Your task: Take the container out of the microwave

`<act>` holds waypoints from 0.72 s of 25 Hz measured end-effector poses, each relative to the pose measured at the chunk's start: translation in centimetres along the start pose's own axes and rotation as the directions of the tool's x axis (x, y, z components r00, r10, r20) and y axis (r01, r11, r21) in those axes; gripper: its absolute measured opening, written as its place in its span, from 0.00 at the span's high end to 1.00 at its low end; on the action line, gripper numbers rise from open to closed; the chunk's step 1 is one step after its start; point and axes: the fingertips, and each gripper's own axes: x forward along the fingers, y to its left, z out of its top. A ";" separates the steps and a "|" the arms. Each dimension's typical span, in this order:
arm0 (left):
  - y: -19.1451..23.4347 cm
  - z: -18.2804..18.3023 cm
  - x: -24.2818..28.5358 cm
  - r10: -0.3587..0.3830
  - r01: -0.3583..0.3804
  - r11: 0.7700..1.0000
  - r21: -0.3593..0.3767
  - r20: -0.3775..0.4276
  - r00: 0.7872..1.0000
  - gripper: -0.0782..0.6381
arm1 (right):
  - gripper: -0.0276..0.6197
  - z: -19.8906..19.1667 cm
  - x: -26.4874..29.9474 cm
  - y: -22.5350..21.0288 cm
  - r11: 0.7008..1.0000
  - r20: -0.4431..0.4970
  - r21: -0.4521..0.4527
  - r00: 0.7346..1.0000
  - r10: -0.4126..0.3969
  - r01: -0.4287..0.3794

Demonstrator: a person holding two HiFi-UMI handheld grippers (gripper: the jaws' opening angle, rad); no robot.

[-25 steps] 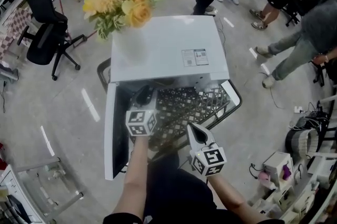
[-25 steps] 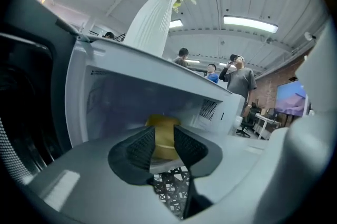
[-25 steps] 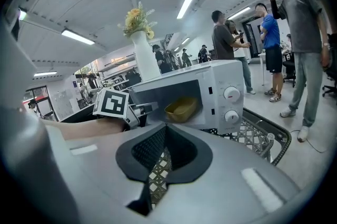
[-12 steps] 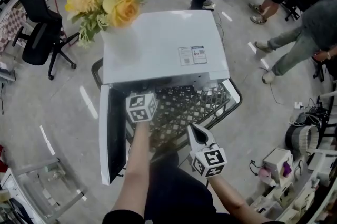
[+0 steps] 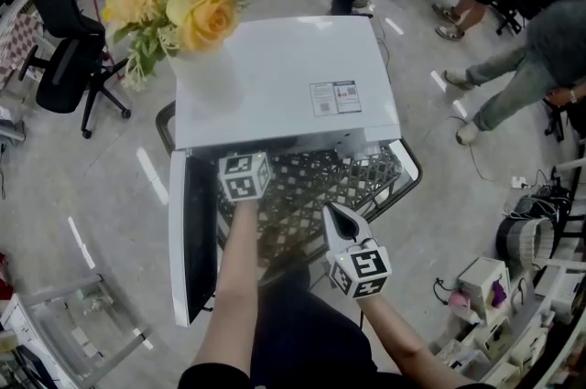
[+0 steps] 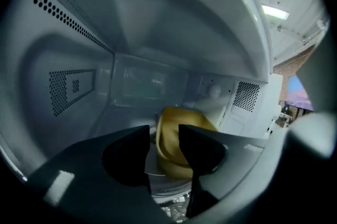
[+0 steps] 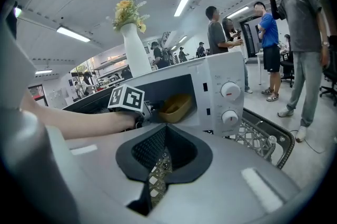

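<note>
Container (image 6: 167, 145) partly hidden by L gripper (image 6: 164, 128) fingers (image 6: 202, 149).

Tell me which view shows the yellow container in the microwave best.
The left gripper view: the yellow container sits close and centred inside the microwave. The right gripper view shows it small through the open front. The head view hides it under the microwave's top.

The container (image 6: 187, 118) is a yellow, bowl-like tub with a rounded rim, open side up. It sits inside the microwave (image 5: 284, 81), toward the right of the cavity, close to the control panel. The microwave is a white box. Its door (image 5: 188, 241) stands swung fully open to the left, and 2 round dials (image 7: 230, 91) sit one above the other on the front panel.
</note>
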 end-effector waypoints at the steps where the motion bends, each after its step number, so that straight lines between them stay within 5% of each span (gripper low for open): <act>1: -0.1 -0.2 0.2 -0.005 0.005 1.000 -0.001 -0.009 1.000 0.66 | 0.95 0.2 0.3 -0.1 1.000 0.001 -0.001 1.000 -0.001 0.001; 18: -0.2 -1.0 1.2 0.006 -0.008 1.000 -0.024 -0.052 0.999 0.69 | 0.96 1.4 3.9 -1.7 0.999 0.001 0.006 0.999 -0.049 0.049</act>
